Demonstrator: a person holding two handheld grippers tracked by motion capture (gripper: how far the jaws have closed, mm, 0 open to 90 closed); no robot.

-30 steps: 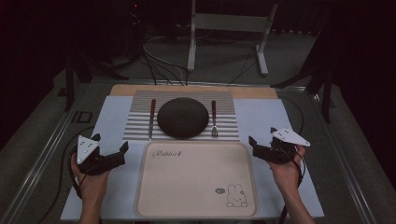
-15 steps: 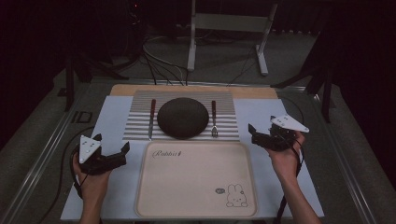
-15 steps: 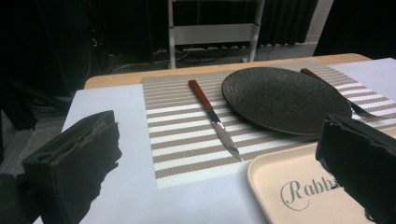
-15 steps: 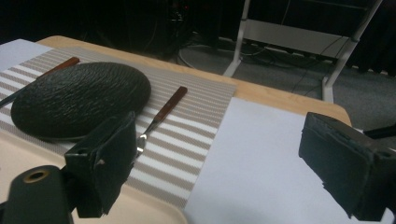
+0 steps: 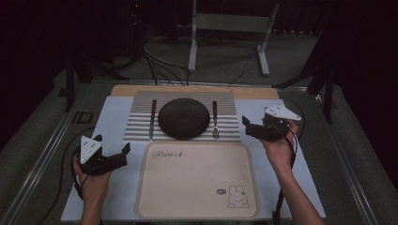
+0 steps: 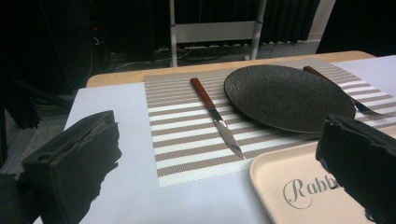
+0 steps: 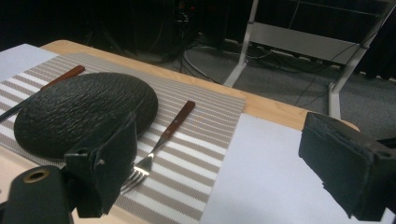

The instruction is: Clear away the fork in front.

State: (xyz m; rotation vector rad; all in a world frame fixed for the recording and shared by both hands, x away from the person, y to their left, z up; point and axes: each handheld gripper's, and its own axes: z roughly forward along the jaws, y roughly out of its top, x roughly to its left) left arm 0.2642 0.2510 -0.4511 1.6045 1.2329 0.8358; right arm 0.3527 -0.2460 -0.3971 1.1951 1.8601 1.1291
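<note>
A dark round plate [image 5: 183, 118] sits in the middle of a striped placemat [image 5: 136, 126]. To its left lies a knife [image 5: 152, 119] with a red-brown handle, to its right a fork [image 5: 215, 119] with the same kind of handle. My left gripper [image 5: 123, 153] rests open on the white table cover, left of a beige tray [image 5: 197, 183], and holds nothing. My right gripper [image 5: 246, 127] is open beside the placemat's right edge, close to the fork and apart from it. In the right gripper view the fork [image 7: 161, 140] lies by the left jaw. In the left gripper view the knife [image 6: 215, 114] lies ahead.
The beige tray carries a "Rabbit" script and a rabbit drawing [image 5: 237, 197], and is bare inside. A wooden board edge [image 5: 187, 89] runs behind the placemat. Metal rails [image 5: 44, 154] border the table. Cables and a stand [image 5: 225, 28] are on the floor beyond.
My right gripper has moved up the table from beside the tray to beside the fork. The left gripper has stayed put.
</note>
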